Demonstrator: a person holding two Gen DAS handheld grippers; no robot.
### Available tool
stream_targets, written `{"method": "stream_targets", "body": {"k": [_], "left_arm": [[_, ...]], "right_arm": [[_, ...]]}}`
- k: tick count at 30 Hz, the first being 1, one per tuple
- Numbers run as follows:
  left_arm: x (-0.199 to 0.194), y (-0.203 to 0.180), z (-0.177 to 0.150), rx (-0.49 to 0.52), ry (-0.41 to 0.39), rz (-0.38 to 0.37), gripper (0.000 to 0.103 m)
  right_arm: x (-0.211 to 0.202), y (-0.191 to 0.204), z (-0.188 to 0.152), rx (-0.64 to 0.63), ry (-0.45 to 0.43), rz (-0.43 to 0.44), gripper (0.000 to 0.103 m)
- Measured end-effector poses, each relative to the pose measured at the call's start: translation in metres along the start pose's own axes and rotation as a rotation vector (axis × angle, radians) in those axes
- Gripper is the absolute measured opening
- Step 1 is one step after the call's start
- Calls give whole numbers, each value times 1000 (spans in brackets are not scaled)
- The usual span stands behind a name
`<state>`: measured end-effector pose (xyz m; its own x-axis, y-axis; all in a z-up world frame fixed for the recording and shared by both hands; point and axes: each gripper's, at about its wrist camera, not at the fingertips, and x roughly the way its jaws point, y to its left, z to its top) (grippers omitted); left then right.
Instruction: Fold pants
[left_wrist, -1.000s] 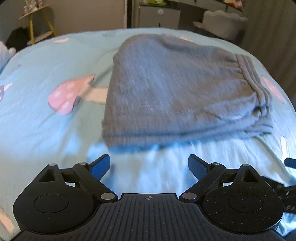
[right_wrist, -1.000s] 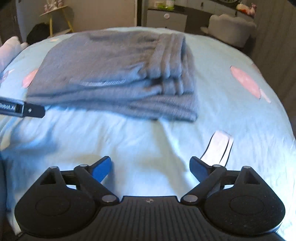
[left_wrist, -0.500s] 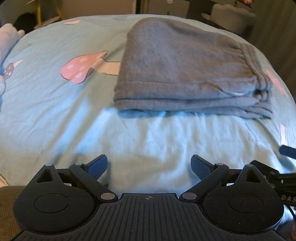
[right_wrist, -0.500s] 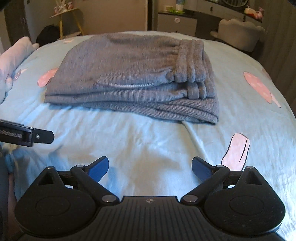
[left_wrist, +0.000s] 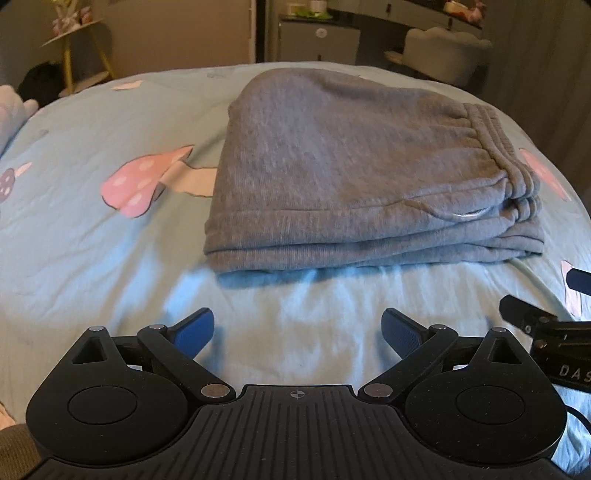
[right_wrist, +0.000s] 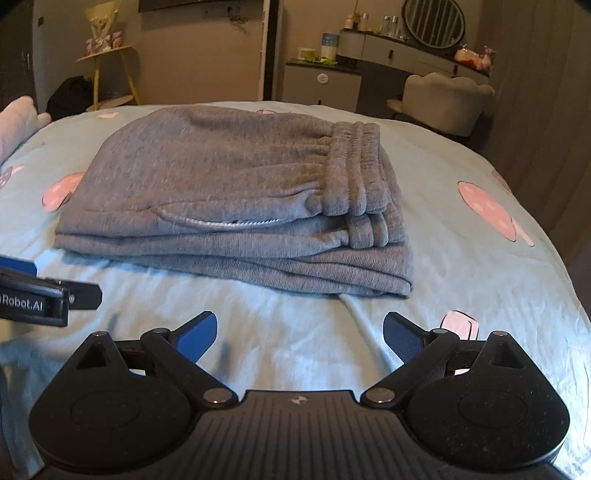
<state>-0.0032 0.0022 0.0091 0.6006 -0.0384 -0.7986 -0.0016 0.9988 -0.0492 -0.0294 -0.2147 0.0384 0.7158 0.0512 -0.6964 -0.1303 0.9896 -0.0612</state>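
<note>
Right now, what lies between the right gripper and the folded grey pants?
Only bare, wrinkled blue bedsheet separates the right gripper from the folded grey pants, shown in the right wrist view.

grey pants (left_wrist: 354, 177), blue mushroom-print bedsheet (left_wrist: 92, 221)
</note>
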Motion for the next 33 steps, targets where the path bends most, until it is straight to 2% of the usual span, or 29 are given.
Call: {"method": "stream_targets", "body": {"k": [5,13,33], "left_arm": [[4,2,1,-18,3,7,100],[8,-4,-1,15,5,27,100],[6,-6,-4,33,-13,31,100]], "right_arm": [[-1,-5,0,36,-36,4,97],[-2,-11,-4,59,-49,15,97],[-12,-8,-6,42,-92,5,97]]}}
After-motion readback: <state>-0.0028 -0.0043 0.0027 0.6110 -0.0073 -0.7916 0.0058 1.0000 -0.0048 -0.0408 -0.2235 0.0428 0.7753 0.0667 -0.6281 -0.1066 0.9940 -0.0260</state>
